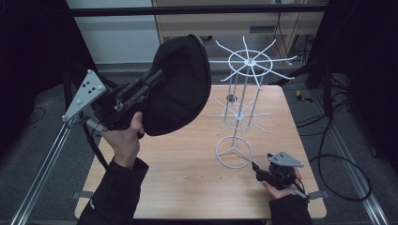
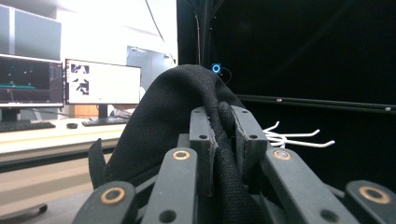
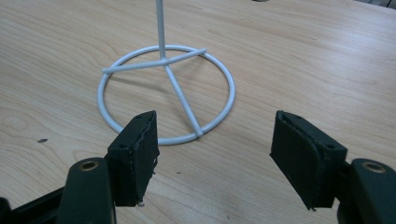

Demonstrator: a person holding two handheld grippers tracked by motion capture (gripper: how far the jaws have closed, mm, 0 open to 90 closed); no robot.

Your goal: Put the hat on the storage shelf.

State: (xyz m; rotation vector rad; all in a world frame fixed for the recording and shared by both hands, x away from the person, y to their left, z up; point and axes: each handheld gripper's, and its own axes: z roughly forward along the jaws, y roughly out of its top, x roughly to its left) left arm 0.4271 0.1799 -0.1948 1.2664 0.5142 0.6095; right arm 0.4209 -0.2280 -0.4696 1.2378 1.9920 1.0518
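A black fabric cap (image 1: pixel 180 89) hangs in the air over the table's left rear part. My left gripper (image 1: pixel 155 77) is shut on its edge; in the left gripper view the jaws (image 2: pixel 223 126) pinch a thick seam of the cap (image 2: pixel 163 116). A white wire stand (image 1: pixel 239 112) with two tiers of radiating hooks rises right of the cap, apart from it; some hook tips (image 2: pixel 289 139) show past the jaws. My right gripper (image 1: pixel 256 168) rests low at the front right, open, facing the stand's ring base (image 3: pixel 181 95) with nothing between its pads.
The wooden table (image 1: pixel 187 168) is bare around the stand. A metal rail (image 1: pixel 47 164) runs along the left side and cables (image 1: pixel 338 159) lie on the floor to the right. Monitors (image 2: pixel 102 84) stand on a desk beyond.
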